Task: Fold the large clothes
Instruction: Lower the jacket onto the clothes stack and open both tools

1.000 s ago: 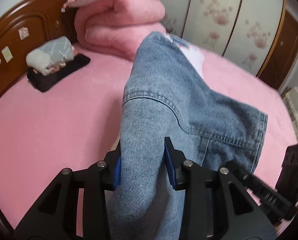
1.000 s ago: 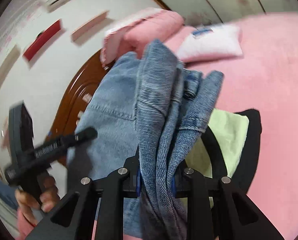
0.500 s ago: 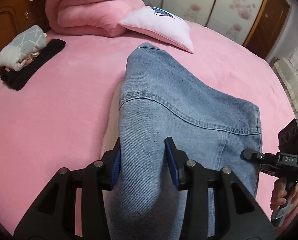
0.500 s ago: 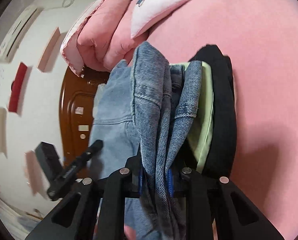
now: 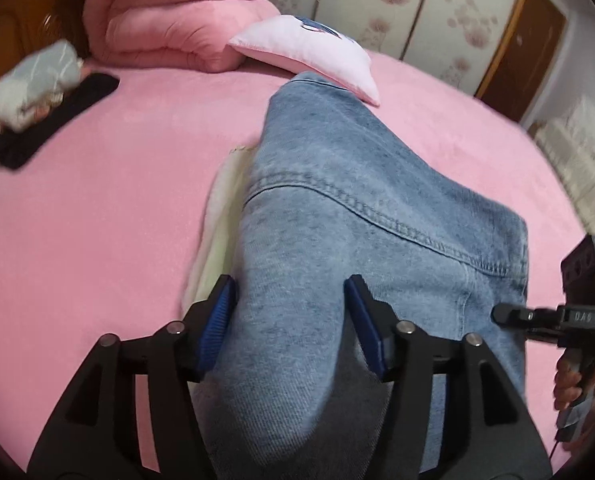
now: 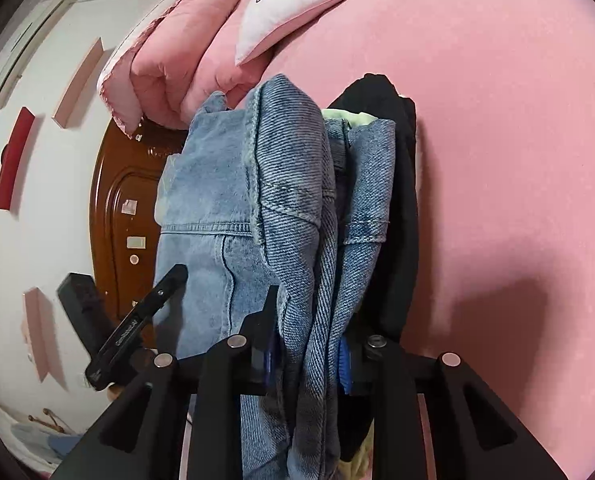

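A folded blue denim garment (image 5: 369,216) hangs between my two grippers just above the pink bed (image 5: 89,208). My left gripper (image 5: 291,316) has its blue pads on either side of a thick denim fold and holds it. My right gripper (image 6: 307,356) is shut on the bunched denim edge (image 6: 297,184). It also shows at the right of the left wrist view (image 5: 553,316). Under the denim lie a pale green garment (image 5: 217,232) and a black garment (image 6: 397,200) on the bed.
A rolled pink duvet (image 5: 169,12) and a white pillow (image 5: 309,52) lie at the head of the bed. A grey bundle on a black cloth (image 5: 33,92) sits at the left by the wooden headboard (image 6: 125,208). Floral wardrobe doors (image 5: 417,12) stand behind.
Both grippers have lowered the denim toward the bed and swung it over the green and black garments. The left wrist view now looks lower across the bed.
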